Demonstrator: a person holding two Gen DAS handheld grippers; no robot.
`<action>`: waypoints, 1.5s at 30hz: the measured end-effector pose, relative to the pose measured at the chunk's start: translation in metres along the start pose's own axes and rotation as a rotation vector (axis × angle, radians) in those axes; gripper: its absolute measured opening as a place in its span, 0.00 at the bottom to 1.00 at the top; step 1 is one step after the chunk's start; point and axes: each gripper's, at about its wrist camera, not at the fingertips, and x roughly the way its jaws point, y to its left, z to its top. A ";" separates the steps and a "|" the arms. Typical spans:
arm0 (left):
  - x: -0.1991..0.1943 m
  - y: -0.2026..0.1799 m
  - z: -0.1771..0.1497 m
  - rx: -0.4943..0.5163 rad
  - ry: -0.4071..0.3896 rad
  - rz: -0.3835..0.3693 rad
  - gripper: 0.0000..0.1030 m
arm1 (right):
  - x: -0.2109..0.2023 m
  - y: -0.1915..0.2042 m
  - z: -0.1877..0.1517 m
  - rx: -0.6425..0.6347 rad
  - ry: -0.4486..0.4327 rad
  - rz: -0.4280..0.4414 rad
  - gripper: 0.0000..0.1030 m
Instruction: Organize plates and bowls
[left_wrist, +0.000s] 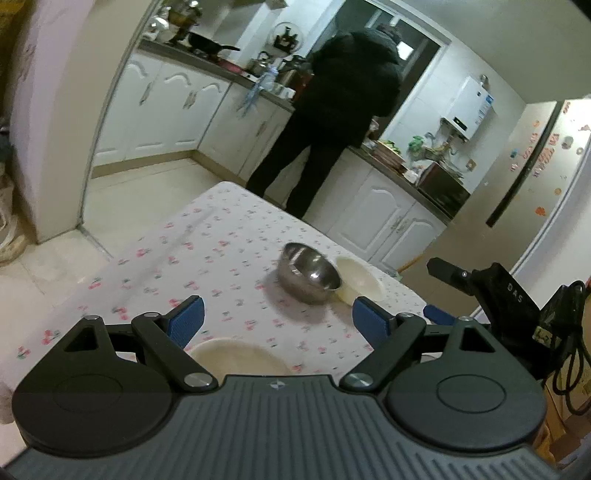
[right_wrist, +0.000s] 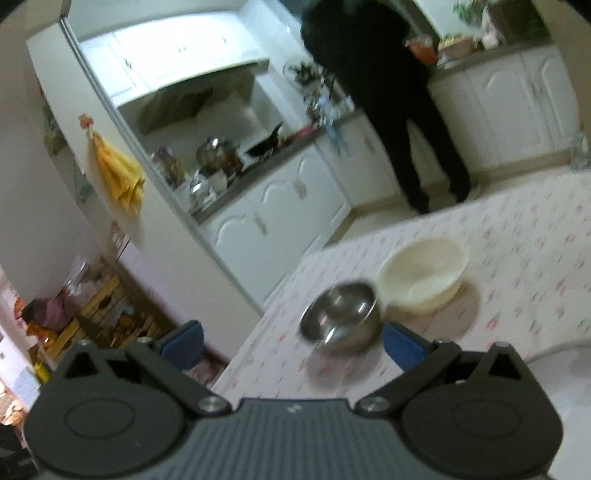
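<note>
Both grippers, left and right, are hovering with jaws apart, gripping nothing; steel bowl is touching cream bowl on table.

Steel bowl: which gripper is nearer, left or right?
Right. The right gripper has the steel bowl just ahead between its open fingers; the left gripper is farther back, over a white plate.
</note>
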 end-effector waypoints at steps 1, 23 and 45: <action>0.003 -0.005 0.001 0.014 0.003 -0.006 1.00 | -0.002 -0.004 0.004 -0.002 -0.017 -0.006 1.00; 0.147 -0.115 0.023 0.339 0.126 0.049 1.00 | -0.028 -0.097 0.058 0.103 -0.167 -0.040 1.00; 0.287 -0.119 0.026 0.406 0.273 0.061 1.00 | -0.016 -0.146 0.055 0.247 -0.127 -0.087 1.00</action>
